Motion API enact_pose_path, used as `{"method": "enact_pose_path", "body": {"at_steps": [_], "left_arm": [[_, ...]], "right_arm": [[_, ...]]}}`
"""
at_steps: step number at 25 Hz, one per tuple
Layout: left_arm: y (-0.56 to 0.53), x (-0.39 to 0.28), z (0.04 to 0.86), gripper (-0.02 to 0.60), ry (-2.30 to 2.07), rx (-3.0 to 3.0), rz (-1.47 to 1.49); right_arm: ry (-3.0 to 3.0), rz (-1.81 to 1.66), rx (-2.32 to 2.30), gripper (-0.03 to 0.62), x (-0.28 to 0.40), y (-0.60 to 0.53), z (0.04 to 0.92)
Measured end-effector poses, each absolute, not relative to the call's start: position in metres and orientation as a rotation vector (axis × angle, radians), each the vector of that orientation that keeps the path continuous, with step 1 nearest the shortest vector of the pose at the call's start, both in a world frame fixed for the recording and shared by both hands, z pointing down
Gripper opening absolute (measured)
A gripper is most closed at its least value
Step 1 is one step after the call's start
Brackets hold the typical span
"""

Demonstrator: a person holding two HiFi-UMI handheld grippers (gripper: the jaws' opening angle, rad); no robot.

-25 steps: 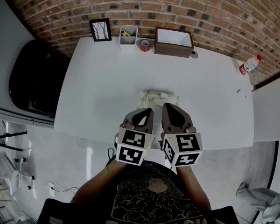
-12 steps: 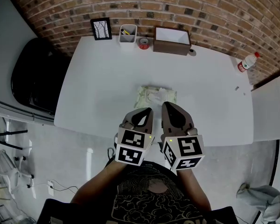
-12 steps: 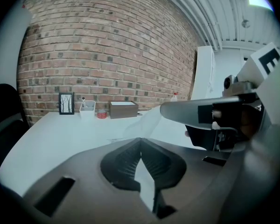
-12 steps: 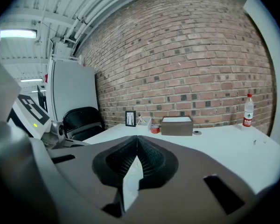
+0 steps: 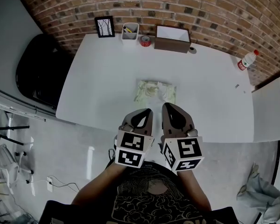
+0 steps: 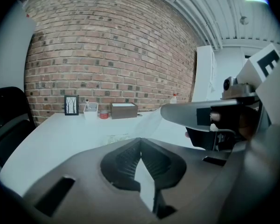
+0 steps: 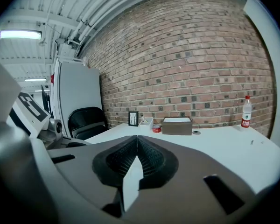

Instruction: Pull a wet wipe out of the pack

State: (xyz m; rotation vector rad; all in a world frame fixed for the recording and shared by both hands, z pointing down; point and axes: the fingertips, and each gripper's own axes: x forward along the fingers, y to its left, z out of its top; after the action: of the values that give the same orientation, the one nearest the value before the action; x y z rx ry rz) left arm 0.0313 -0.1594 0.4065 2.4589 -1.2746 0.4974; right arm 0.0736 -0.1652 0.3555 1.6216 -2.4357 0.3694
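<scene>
1 wipe pack (image 5: 154,92) lies near 2 closed, empty tools: left hand-held gripper (image 5: 146,111) and right hand-held gripper (image 5: 168,105).

You've bare table (image 5: 98,80) all round the pack (image 5: 154,92); box (image 5: 172,45), cup (image 5: 129,34), frame (image 5: 105,26) crowd only the far edge.

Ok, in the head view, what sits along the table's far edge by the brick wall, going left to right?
picture frame → white pen cup → red tape roll → brown open box → small dark round object → water bottle
</scene>
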Motion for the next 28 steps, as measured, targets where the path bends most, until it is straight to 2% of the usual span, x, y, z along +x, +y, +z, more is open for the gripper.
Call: {"method": "enact_pose_path", "body": {"at_steps": [28], "left_arm": [[-0.073,0.04,0.386,0.012,-1.384,2.458,0.402]], "right_arm": [[-2.434,0.341,1.495,0.017,0.076,-0.076,0.369]]}}
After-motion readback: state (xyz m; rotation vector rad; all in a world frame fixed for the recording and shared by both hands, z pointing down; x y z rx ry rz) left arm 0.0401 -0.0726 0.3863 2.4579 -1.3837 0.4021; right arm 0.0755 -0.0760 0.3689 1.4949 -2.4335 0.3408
